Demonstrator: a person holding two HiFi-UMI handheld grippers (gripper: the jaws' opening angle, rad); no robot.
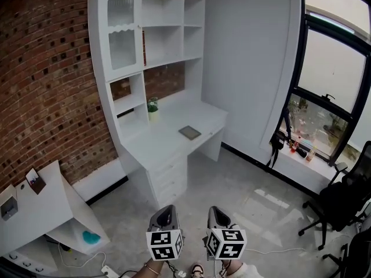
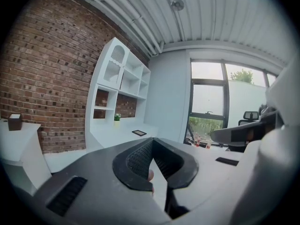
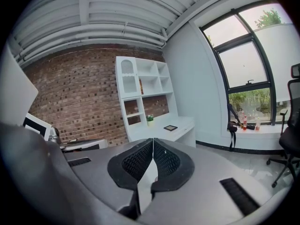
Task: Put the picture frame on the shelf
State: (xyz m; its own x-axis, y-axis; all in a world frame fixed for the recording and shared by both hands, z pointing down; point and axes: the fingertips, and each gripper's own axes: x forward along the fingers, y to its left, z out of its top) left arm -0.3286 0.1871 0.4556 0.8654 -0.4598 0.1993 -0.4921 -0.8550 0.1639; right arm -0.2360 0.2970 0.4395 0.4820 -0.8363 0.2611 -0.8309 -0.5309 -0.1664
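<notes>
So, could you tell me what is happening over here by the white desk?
A person holds a gripper in each hand, some way back from the white desk and its shelf unit. The left gripper and the right gripper are both shut, with nothing between the jaws. The picture frame lies flat on the desk, near a small potted plant, untouched. It is not yet on a shelf.
</notes>
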